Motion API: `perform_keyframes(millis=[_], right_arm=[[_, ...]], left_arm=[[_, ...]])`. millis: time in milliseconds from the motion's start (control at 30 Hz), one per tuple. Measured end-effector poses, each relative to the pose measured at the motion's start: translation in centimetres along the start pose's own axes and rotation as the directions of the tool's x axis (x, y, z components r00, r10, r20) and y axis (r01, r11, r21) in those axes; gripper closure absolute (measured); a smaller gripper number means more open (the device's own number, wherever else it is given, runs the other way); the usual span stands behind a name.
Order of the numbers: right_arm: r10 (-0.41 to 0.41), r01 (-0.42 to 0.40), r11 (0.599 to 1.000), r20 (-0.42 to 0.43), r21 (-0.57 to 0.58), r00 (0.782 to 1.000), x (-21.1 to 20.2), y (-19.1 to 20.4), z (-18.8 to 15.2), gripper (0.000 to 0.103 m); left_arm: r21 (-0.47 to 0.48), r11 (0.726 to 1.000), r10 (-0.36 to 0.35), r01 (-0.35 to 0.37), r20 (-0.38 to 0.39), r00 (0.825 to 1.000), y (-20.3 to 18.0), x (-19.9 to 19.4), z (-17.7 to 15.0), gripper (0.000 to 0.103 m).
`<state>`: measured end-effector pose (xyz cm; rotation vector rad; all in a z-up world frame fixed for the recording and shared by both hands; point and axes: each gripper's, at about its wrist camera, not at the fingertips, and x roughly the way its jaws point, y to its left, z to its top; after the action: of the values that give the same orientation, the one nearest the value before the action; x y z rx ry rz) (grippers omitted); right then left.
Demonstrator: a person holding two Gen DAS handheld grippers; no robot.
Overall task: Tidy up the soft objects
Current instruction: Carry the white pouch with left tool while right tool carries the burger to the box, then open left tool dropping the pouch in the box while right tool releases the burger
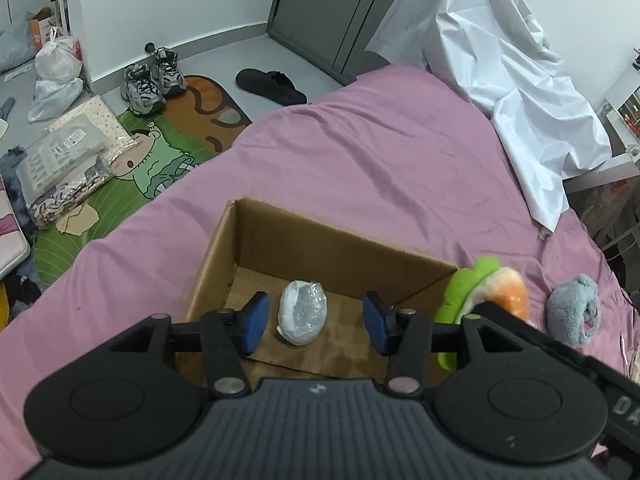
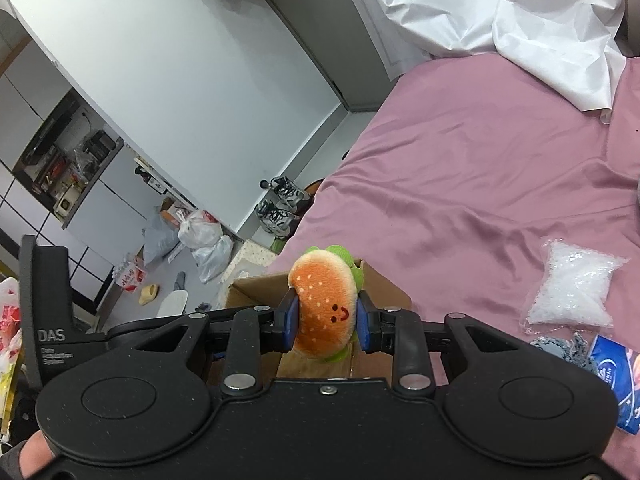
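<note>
A cardboard box (image 1: 320,236) sits open on the pink bed. A white plastic-wrapped bundle (image 1: 302,311) lies on its floor. My left gripper (image 1: 316,322) is open above the box, its blue pads (image 1: 255,323) on either side of the bundle and apart from it. My right gripper (image 2: 326,320) is shut on a plush hamburger (image 2: 326,300) with an orange bun and green lettuce, held over the box's right edge (image 2: 384,280). The hamburger also shows in the left wrist view (image 1: 492,292). A grey plush toy (image 1: 574,308) lies on the bed right of the box.
A bag of white pellets (image 2: 572,290), a blue tissue pack (image 2: 624,384) and a grey crumpled item (image 2: 568,346) lie on the bed at right. A white sheet (image 1: 520,80) drapes the far end. Shoes (image 1: 152,80), bags and packets litter the floor at left.
</note>
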<state>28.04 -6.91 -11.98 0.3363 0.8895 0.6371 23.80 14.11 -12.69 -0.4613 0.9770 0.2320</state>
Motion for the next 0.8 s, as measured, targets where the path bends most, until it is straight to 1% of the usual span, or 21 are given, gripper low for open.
perform_keyframes(millis=[100,167,233,367,433,500,567,633,700,800], right_arm=[[-0.004,0.004,1.000,-0.004,-0.002,1.000,0.3,0.1,0.1,0.074],[-0.013,0.013,1.000,-0.005,0.003,1.000,0.5,0.2,0.1,0.073],[-0.020,0.020,1.000,-0.005,0.004,1.000,0.7,0.4,0.1,0.072],[-0.026,0.026,1.000,-0.003,0.001,1.000,0.8,0.8,0.1,0.070],[-0.030,0.030,1.000,0.000,0.000,1.000,0.9,0.9,0.0,0.068],[-0.032,0.032,0.999,0.005,0.005,0.999,0.9,1.0,0.0,0.063],[-0.029,0.029,1.000,0.007,0.005,1.000,0.9,1.0,0.0,0.051],[-0.026,0.026,1.000,0.019,-0.003,1.000,0.7,1.0,0.0,0.048],[-0.029,0.029,1.000,0.024,-0.002,0.999,0.4,1.0,0.1,0.044],[-0.038,0.037,0.999,0.035,0.003,0.999,-0.2,1.0,0.2,0.036]], left_arm=[[0.005,1.000,-0.011,0.011,0.020,1.000,0.2,-0.8,0.2,0.043],[0.006,1.000,-0.023,0.023,0.024,0.999,0.3,-1.3,0.4,0.033],[0.004,1.000,-0.029,0.029,0.030,0.999,0.4,-1.7,0.5,0.028],[-0.001,0.999,-0.047,0.047,0.066,0.997,1.0,-3.1,0.8,0.027],[-0.001,1.000,-0.031,0.032,0.091,0.995,1.1,-3.8,0.9,0.027],[-0.010,1.000,-0.013,0.014,0.114,0.993,1.4,-4.4,1.0,0.027],[-0.021,1.000,0.007,-0.004,0.130,0.991,1.8,-4.9,1.0,0.026],[-0.022,1.000,0.008,-0.005,0.151,0.988,2.3,-5.5,0.9,0.026],[-0.004,1.000,0.002,-0.001,0.176,0.984,2.3,-6.3,0.8,0.026],[0.024,0.999,0.019,-0.024,0.204,0.979,2.1,-7.1,0.6,0.025]])
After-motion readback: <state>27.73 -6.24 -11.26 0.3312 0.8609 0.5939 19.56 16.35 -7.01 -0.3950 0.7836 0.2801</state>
